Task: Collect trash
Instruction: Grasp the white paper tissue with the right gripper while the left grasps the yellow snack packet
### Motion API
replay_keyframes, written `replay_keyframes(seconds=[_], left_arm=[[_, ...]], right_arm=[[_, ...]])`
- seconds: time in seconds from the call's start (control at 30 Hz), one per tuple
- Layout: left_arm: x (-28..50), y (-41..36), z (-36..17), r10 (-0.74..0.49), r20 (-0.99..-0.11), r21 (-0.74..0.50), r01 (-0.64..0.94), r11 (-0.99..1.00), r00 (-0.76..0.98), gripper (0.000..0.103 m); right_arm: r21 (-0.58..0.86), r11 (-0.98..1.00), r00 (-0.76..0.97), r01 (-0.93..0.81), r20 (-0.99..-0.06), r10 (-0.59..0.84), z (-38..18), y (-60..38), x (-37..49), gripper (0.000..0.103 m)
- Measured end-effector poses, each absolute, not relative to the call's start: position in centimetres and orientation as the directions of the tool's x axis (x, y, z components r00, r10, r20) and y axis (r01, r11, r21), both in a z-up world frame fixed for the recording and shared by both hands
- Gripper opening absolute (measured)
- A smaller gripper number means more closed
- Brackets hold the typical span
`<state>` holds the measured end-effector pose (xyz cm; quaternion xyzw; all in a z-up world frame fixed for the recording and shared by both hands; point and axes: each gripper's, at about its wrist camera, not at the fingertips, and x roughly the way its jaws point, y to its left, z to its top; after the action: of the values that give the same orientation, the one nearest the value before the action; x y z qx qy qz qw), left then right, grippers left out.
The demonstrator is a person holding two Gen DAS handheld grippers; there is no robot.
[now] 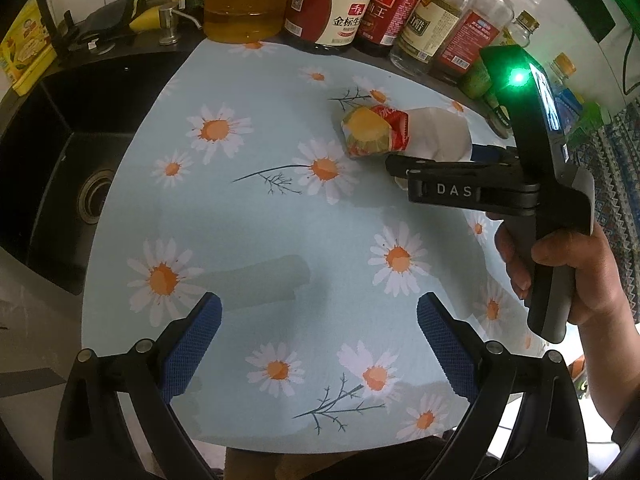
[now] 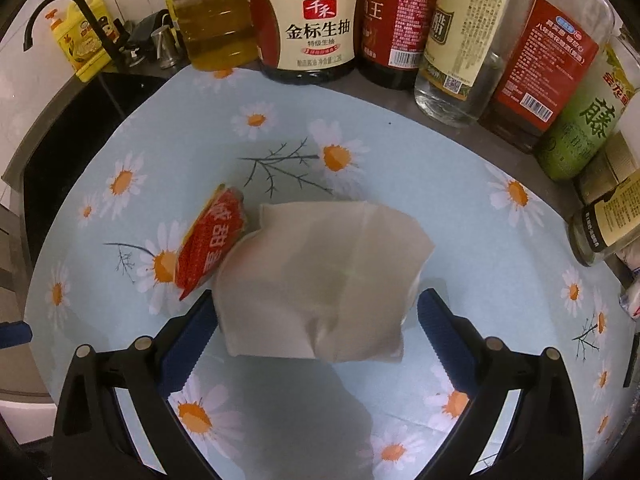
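A crumpled white tissue (image 2: 320, 272) lies on the daisy-print cloth (image 2: 400, 168), with a red and yellow snack wrapper (image 2: 208, 244) touching its left side. My right gripper (image 2: 318, 308) points steeply down at the tissue and is open. Its blue pads (image 2: 436, 320) stand on either side of the tissue's near half without squeezing it. In the left wrist view the wrapper (image 1: 372, 130) and the tissue (image 1: 436, 128) lie at the far right, under the right gripper (image 1: 400, 168) held in a hand (image 1: 580, 272). My left gripper (image 1: 320, 308) hangs open over bare cloth, nothing between its fingers.
A row of oil, soy sauce and vinegar bottles (image 2: 308, 28) lines the back edge of the cloth, and more jars (image 2: 600, 220) stand at the right. A black sink (image 1: 60, 160) with a black faucet (image 2: 60, 4) and a yellow dish soap bottle (image 2: 80, 48) lies to the left.
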<state>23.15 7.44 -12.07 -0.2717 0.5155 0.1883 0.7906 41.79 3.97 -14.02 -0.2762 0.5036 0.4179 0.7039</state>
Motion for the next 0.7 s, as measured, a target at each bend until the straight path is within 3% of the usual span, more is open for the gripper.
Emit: replay_keyframes(seconds=[0.7], left_arm=[[27.4, 7.3, -12.8, -0.017, -0.916, -0.245, -0.528, 0.813, 0.4, 0.095]], right_arm=[[0.111, 0.564, 0.128, -0.818, -0.921, 0.367, -10.9, -2.6, 44.4, 0.091]])
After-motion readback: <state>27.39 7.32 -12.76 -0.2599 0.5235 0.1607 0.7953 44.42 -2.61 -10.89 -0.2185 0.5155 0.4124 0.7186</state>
